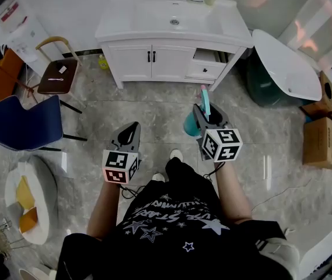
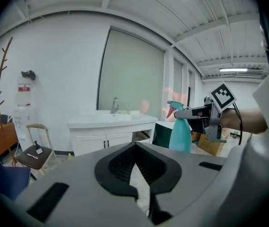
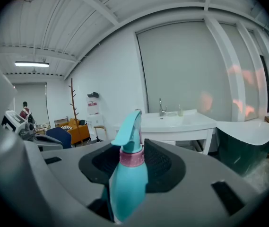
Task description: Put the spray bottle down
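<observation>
My right gripper [image 1: 203, 112] clamps the teal plastic spray bottle with a pink collar [image 3: 127, 174] upright in mid-air, facing the white vanity cabinet [image 1: 154, 57]. My left gripper [image 1: 132, 127] is closed and empty.

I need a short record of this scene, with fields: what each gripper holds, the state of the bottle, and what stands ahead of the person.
right gripper: shut on the teal spray bottle
left gripper: shut, nothing between its jaws
bottle state: upright, in the air above the floor, not yet put down
ahead: white vanity with one drawer open
to the person's left: blue chair
</observation>
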The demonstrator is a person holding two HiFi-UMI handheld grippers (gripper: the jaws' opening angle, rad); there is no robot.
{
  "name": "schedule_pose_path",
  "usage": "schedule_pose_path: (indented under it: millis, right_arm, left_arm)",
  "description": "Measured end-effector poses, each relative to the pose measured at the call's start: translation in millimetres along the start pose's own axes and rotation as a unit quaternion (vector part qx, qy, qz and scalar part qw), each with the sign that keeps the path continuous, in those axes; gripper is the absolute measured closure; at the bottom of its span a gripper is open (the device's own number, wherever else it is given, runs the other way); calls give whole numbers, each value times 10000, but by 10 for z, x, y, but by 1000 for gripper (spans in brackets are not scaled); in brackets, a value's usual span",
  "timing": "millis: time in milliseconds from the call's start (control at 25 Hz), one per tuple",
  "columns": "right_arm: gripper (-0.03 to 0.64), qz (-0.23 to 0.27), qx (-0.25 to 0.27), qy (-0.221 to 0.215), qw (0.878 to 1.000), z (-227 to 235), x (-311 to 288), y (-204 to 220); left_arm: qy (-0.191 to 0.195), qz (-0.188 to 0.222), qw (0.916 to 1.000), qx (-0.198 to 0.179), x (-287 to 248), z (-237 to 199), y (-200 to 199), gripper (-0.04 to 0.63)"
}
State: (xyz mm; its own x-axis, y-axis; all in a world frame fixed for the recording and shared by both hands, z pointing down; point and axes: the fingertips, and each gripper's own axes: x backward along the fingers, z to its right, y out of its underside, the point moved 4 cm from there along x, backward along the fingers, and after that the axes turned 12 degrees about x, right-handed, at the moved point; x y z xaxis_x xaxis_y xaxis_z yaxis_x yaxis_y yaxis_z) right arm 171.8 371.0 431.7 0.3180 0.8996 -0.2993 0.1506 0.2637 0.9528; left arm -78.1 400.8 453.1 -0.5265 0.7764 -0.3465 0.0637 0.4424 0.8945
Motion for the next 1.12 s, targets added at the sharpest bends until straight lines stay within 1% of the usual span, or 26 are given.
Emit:
schedule_pose_path:
  millis: [240,480,640,800,960,1120]
  right_arm:
    - [454,120,-30,-55,9999,93,-198,-55]
    - [454,150,-205,-225,9994,381,-846,-91]
    - [454,229,-264,-331,9988,680,-1432,-237]
    - [454,316,-276,-452,9981,1035,-2068,-467]
    - [454,359,-259,-579,9973,1407,-2631,-697]
    - [454,414,-224,-686,9965,1706,-3096,-868]
  left_arm:
    - [-5,-89,10000,26,-138,-51,-7,580]
    - [-252,-105,9996,-47,-573,-279,-239,580]
    - [-381,-140,9991,-101,-1018,-481,-451,580]
    - [-566,-14,9983,-106,-1599,-681,-819,580]
    - [-661,81,9977,-86,-2151,-776,-1166,580]
    - [-790,76,9968,-39,-2600,-894,-1365,580]
